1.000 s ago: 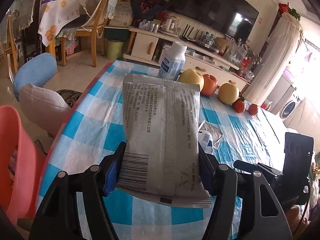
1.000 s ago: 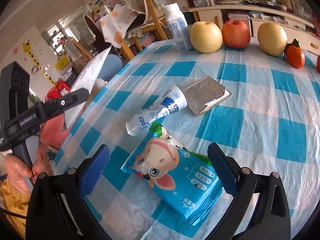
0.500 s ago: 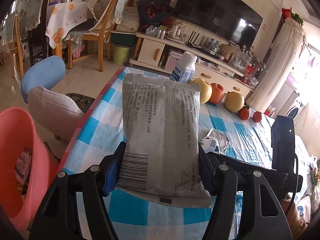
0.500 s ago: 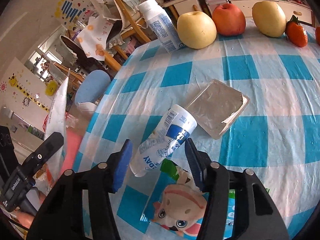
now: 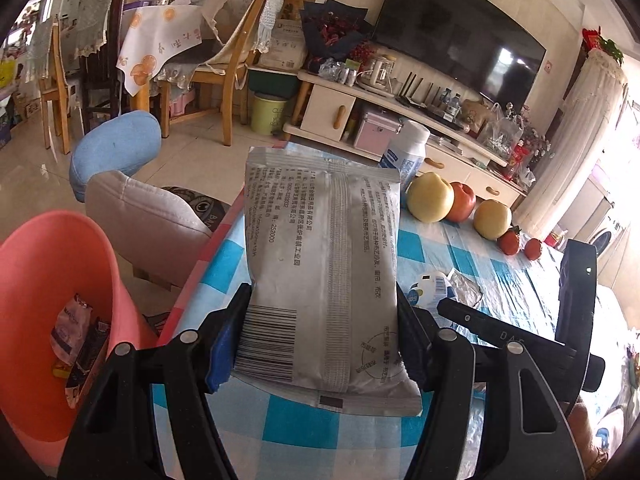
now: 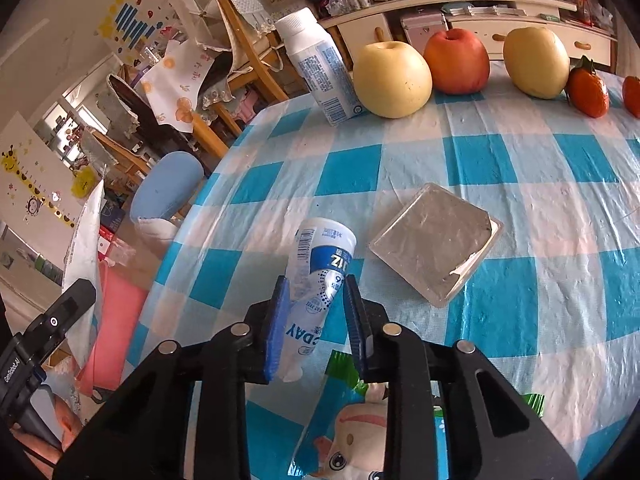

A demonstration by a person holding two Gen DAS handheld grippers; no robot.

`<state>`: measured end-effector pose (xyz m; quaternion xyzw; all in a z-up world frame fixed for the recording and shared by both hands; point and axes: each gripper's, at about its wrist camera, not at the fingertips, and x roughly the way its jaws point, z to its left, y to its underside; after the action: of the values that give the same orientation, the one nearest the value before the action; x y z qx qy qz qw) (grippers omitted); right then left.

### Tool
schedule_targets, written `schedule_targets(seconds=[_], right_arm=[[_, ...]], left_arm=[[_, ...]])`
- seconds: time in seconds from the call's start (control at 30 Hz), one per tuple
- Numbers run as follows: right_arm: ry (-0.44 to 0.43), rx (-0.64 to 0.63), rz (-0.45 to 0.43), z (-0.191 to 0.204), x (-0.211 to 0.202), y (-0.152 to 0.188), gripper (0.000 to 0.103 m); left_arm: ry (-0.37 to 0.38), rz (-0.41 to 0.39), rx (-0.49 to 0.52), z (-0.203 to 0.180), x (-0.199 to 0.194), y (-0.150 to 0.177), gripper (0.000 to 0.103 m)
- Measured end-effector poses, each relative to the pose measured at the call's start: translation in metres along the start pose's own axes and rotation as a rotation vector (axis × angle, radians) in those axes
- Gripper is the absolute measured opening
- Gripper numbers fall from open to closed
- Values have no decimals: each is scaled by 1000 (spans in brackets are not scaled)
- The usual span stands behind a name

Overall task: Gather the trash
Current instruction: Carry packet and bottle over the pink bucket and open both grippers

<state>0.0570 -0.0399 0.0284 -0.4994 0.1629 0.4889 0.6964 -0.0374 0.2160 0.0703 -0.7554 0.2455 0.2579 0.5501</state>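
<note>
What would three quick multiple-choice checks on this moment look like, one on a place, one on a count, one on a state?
1. Where is the pink bin?
A. On the table
B. On the floor beside the table
C. On the TV stand

2. How many large round fruits stand in a row by the upright white bottle?
A. Three
B. One
C. Six

3. What is between the right gripper pads?
A. Nothing
B. The foil-lidded tray
C. The lying yogurt bottle

Key: 1 B, the left wrist view shows it below the checked tablecloth edge. 2 A, two yellow and one red. 3 C, the jaws are closing with its body between the blue pads; the foil-lidded tray lies apart.
</note>
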Motion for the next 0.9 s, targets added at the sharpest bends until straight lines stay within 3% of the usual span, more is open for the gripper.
schedule_targets(seconds=[0.1,0.23,0.57,0.73,0.9], right_arm=[[5,-41,-16,11,-2,1,17],[32,-116,-41,30,-7,3,13],[19,-231,-98,75,-25,6,11],[-68,-255,-113,113,-33,2,11],[-210,-297,-98,172,-30,1,11]], left_arm=[[-12,-6,-10,7,-3,-2,67],[-20,-13,-32,16,-8,-4,67],[-45,-44,-80,38,-24,-8,67],[-76,-65,-117,56,-36,-10,67],[-140,-116,-198,95,-58,-15,67]])
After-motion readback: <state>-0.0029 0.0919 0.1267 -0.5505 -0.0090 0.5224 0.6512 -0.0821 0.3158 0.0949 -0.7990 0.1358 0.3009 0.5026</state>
